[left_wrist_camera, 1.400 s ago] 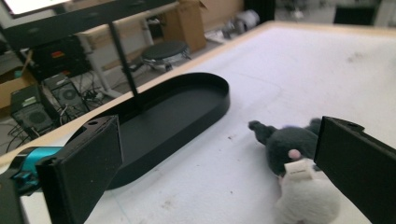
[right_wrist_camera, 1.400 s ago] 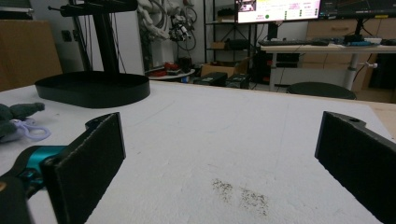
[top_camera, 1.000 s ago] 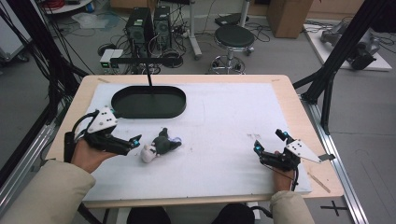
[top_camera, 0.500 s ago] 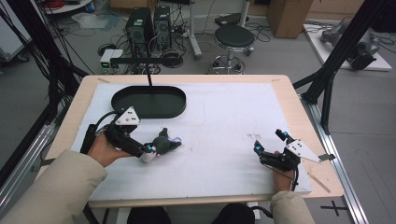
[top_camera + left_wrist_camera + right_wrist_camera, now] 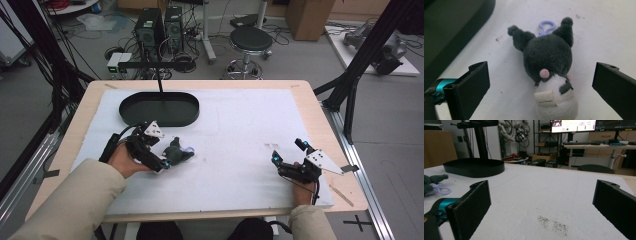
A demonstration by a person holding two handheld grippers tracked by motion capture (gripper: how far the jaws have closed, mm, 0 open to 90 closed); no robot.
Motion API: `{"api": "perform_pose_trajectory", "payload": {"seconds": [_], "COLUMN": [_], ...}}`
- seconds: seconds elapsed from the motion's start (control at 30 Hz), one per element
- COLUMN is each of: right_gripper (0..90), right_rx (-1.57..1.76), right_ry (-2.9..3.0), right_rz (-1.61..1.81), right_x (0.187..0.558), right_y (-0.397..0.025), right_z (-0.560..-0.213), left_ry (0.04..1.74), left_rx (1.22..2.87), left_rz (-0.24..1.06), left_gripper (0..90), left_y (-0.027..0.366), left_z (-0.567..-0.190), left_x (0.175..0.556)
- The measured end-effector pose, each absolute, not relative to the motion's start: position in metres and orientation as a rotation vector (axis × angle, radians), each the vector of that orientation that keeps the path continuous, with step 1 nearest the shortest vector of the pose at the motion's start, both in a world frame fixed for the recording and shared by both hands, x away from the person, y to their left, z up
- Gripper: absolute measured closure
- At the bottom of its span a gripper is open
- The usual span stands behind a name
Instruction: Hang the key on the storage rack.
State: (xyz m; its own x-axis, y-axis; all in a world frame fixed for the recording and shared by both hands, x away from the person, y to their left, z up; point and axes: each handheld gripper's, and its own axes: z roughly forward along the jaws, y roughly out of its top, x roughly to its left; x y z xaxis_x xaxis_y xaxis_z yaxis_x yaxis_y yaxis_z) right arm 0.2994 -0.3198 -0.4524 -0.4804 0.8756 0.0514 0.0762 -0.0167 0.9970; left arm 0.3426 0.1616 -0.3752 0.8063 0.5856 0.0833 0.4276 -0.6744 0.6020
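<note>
The left gripper (image 5: 162,162) has swung in from the desk's (image 5: 240,125) left edge, its fingers now wide astride the plush toy (image 5: 550,72) beside the black tray (image 5: 159,108), apparently ready to grasp, while the right gripper (image 5: 287,156) rests wide open.

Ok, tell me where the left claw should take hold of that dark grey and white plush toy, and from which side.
Close on the round dark grey head of the plush toy, coming in as the left claw is aimed now, from the toy's white body end. The head is its widest, firmest-looking part and already lies between the open jaws. Avoid the thin ears and the lilac plastic clip, which would likely slip.
</note>
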Motion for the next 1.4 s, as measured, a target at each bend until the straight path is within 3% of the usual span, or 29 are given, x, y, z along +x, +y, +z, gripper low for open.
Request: {"api": "perform_pose_trajectory", "payload": {"seconds": [0.2, 0.3, 0.67, 0.83, 0.93, 1.4], "right_gripper": [0.7, 0.7, 0.7, 0.7, 0.7, 0.7], "right_rx": [1.005, 1.006, 1.004, 1.006, 1.008, 1.006], "right_ry": [1.613, 1.611, 1.612, 1.613, 1.613, 1.613], "right_rz": [1.564, 1.565, 1.563, 1.562, 1.563, 1.563], "right_x": [0.299, 0.299, 0.3, 0.3, 0.299, 0.3], "right_y": [-0.32, -0.32, -0.32, -0.32, -0.32, -0.32], "right_z": [-0.452, -0.452, -0.452, -0.452, -0.452, -0.452], "left_ry": [0.78, 0.801, 0.841, 0.83, 0.844, 0.903], "left_rx": [2.489, 2.516, 2.577, 2.578, 2.568, 2.521], "left_rz": [0.332, 0.325, 0.27, 0.238, 0.229, 0.251], "left_gripper": [2.8, 10.6, 17.4, 28.8, 48.4, 55.9], "left_y": [0.158, 0.155, 0.152, 0.153, 0.153, 0.155], "left_z": [-0.39, -0.392, -0.403, -0.403, -0.403, -0.4], "left_x": [0.344, 0.344, 0.344, 0.343, 0.342, 0.34]}}
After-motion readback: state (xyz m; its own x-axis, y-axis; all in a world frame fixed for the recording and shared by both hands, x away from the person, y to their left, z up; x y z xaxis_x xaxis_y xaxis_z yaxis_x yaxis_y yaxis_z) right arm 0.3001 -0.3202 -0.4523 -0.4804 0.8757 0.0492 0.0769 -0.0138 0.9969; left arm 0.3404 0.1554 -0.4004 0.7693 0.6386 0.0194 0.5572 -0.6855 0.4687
